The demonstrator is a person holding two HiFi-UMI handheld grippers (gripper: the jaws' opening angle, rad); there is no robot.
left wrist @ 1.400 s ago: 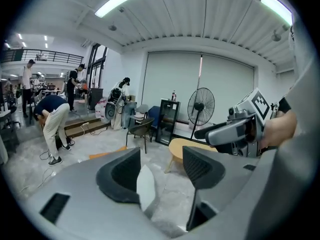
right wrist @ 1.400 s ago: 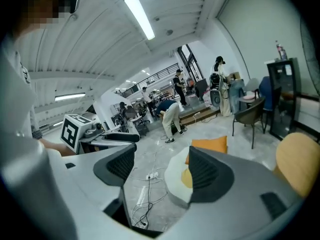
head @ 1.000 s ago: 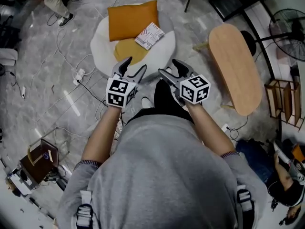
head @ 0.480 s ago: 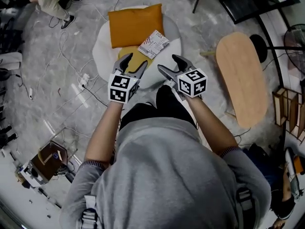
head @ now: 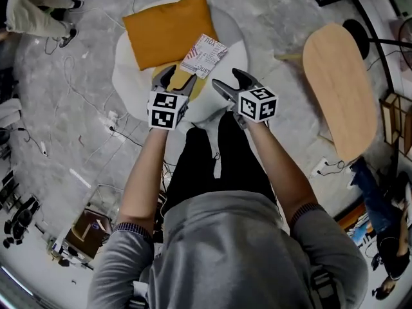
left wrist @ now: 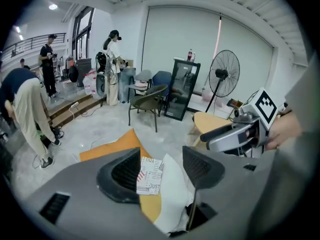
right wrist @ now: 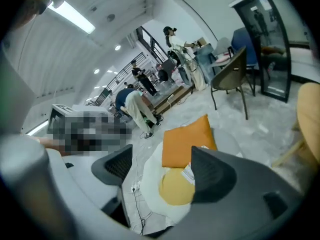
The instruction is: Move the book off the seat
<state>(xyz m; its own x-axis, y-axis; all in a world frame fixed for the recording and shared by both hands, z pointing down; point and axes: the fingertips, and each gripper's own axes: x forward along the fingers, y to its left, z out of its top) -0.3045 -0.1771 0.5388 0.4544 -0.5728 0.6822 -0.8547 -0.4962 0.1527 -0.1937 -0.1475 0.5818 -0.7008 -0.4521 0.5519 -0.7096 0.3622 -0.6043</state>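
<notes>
The biggest change was in the whole approach. Compared with the earlier head views, the person had leaned in toward the white seat (head: 125, 76), and both arms had gone forward and down, so that the tips of the grippers now stood over the front part of the seat and not short of its rim. On the seat itself nothing had shifted: the orange cushion (head: 168, 29) lay at the back and the yellow cushion (head: 195, 85) in front of it, as before.

The left gripper (head: 179, 77) had its jaws wide apart and held nothing. In the left gripper view the book (left wrist: 149, 175) showed in the gap between them, but farther off and not touched. The right gripper (head: 226, 79) had just been opening its jaws further; they also stood wide and empty, with only the seat and cushions seen between them.

For the task this probably meant that the reach was nearly finished and the grasp not yet begun, so the book (head: 205, 55) was still on the seat.

The book lay flat, cover up, partly on the near edge of the orange cushion and partly on the yellow one, just beyond both grippers. Its long axis ran from near-left to far-right in the head view, mostly away from the person. One short end pointed back toward the left gripper, which looked better lined up with it.
</notes>
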